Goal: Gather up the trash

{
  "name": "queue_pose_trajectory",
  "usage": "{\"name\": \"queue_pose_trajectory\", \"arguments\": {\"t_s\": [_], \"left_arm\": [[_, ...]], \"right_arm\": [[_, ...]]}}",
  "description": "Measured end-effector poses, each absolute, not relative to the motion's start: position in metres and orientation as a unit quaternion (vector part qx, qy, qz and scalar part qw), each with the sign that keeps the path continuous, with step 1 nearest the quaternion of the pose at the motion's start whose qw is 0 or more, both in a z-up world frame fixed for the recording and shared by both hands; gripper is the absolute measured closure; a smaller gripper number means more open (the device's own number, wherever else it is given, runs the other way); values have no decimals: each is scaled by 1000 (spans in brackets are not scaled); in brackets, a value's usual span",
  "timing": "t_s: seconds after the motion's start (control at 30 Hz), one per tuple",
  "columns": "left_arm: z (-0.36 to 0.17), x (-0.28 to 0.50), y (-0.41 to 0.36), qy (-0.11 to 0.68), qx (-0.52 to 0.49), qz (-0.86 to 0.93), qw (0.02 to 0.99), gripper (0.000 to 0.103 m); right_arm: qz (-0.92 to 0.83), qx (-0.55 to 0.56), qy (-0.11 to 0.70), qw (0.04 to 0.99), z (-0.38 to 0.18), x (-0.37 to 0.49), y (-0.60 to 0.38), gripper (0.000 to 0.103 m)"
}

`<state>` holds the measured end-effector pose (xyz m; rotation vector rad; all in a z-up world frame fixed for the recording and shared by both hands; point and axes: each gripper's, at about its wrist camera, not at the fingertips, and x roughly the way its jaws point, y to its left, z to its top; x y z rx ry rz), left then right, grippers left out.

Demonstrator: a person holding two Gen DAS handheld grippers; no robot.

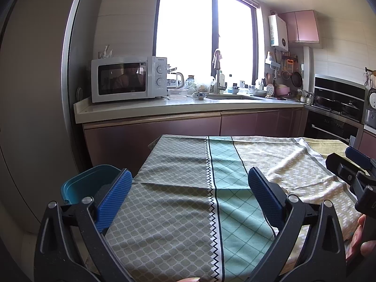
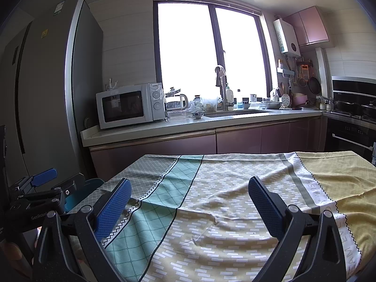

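My left gripper (image 1: 189, 183) hovers open over a table covered by a patterned green and yellow cloth (image 1: 176, 159), with nothing between its blue pads. A teal bin (image 1: 82, 183) stands low just past the table's left edge, beside the left finger. My right gripper (image 2: 190, 195) is also open and empty above the same cloth (image 2: 235, 183). Each gripper shows in the other's view: the right gripper (image 1: 347, 158) at the right edge, the left gripper (image 2: 58, 179) at the lower left, in front of the teal bin (image 2: 78, 197). A hand (image 1: 362, 235) holds the right tool.
Beyond the table runs a kitchen counter (image 1: 164, 107) with a white microwave (image 1: 127, 78), a kettle, bowls and a sink (image 2: 237, 112) under a bright window. A tall grey fridge (image 2: 54, 89) stands on the left. An oven and stove (image 1: 333, 117) are on the right.
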<state>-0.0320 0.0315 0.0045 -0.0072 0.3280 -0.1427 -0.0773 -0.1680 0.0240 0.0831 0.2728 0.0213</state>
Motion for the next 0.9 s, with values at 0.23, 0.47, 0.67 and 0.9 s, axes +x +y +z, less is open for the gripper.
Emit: {"name": "queue_pose_trajectory", "arguments": {"t_s": [0.23,0.47,0.67,0.9], "left_arm": [[4,-32,32,162,-2,-70,984,6],[3,-32,31,163,-4,-70,984,6],[2,-31,31,166,-7,-71,983,6],[2,-31,31,167,-7,-71,983,6]], "right_arm": [[10,42,137,990,24,-77,-168,7],[9,42,138,990,23,-77,-169,7],[8,42,136,990,23,-78,-167,7],[8,43,139,989,22,-76,-166,7]]}}
